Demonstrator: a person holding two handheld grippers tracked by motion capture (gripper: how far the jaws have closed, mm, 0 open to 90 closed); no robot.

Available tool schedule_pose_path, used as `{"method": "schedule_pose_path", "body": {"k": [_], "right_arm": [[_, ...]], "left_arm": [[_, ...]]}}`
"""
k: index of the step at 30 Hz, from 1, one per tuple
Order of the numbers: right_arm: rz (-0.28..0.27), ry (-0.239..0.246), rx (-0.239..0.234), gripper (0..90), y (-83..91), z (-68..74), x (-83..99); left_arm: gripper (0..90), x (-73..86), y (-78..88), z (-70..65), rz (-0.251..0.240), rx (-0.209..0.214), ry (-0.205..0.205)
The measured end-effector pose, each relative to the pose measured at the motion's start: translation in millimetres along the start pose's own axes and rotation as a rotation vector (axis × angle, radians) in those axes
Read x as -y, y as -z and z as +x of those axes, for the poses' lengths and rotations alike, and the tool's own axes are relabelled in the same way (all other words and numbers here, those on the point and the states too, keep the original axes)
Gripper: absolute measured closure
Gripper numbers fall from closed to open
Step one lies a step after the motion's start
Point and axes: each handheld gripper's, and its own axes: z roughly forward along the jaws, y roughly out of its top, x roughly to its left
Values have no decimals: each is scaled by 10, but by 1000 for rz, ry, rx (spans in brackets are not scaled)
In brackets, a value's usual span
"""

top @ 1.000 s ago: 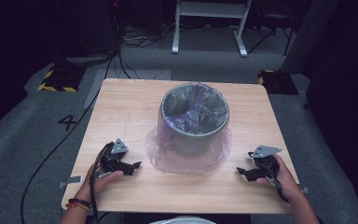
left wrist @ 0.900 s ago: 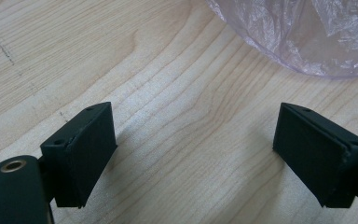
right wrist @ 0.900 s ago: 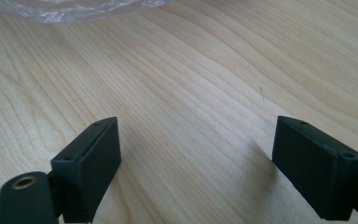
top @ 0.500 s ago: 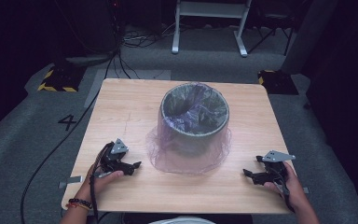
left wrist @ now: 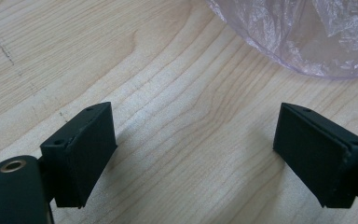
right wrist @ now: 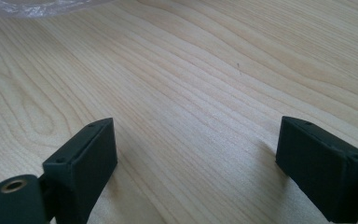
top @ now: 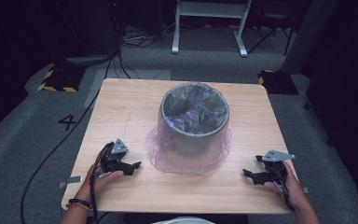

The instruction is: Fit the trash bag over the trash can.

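The right gripper (top: 251, 176) has slid back a bit toward the table's near right corner, further away from the plastic bag (top: 189, 156).

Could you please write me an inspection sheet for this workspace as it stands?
Surface: light wooden table, bare around the bin.
Job's things: grey bin upright mid-table, lined with a purple bag whose skirt drapes over the rim and spreads onto the wood.
Clutter: nothing seen.
Grippers: left gripper and right gripper rest either side of the bin, jaws open, holding nothing, clear of the bag.
Cables: black cable trails off the table's left edge; more on the floor behind.
Surroundings: grey carpet, white stand legs, hazard-striped block.
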Motion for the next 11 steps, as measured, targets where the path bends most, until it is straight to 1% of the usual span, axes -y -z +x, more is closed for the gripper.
{"method": "schedule_pose_path", "body": {"k": [6, 9, 11], "right_arm": [[1, 2, -3, 117, -6, -2, -5], [1, 2, -3, 117, -6, -2, -5], [0, 2, -3, 117, -6, -2, -5]], "left_arm": [[124, -1, -2, 0, 2, 1, 3], [122, -7, -2, 7, 6, -1, -5], [119, -9, -7, 6, 5, 3, -3]]}}
